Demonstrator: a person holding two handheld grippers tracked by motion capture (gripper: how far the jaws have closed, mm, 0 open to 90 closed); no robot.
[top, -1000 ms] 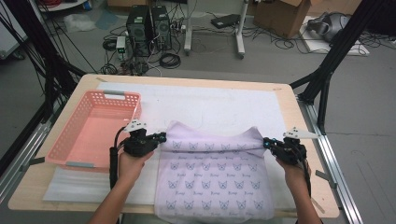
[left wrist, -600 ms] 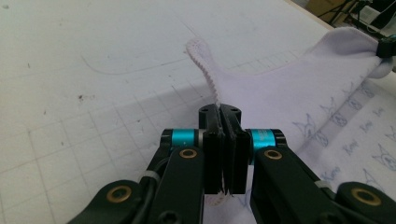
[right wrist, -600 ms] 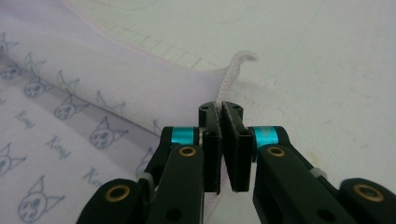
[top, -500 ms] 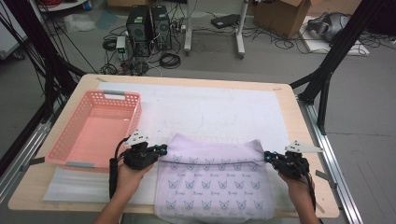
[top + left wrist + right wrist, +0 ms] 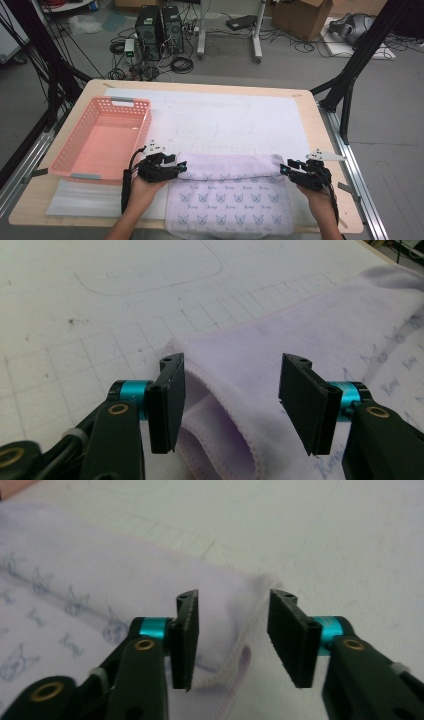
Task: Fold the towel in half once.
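We are folding a pale lilac towel printed with small butterflies point(image 5: 232, 197) on the white table mat point(image 5: 225, 117). Our left gripper point(image 5: 183, 166) and right gripper point(image 5: 283, 168), jaws just opening, are releasing the folded edge's two corners; its long axis runs crosswise between them.

One lilac towel point(image 5: 231, 197), one pink basket point(image 5: 102, 137), two tongs point(image 5: 182, 166) point(image 5: 284, 167).

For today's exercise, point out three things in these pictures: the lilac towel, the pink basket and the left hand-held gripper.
lilac towel point(image 5: 235, 200): high view, middle of its printed face.
pink basket point(image 5: 141, 103): high view, far right corner of its rim.
left hand-held gripper point(image 5: 230, 400): left gripper view, midway between its open fingertips.
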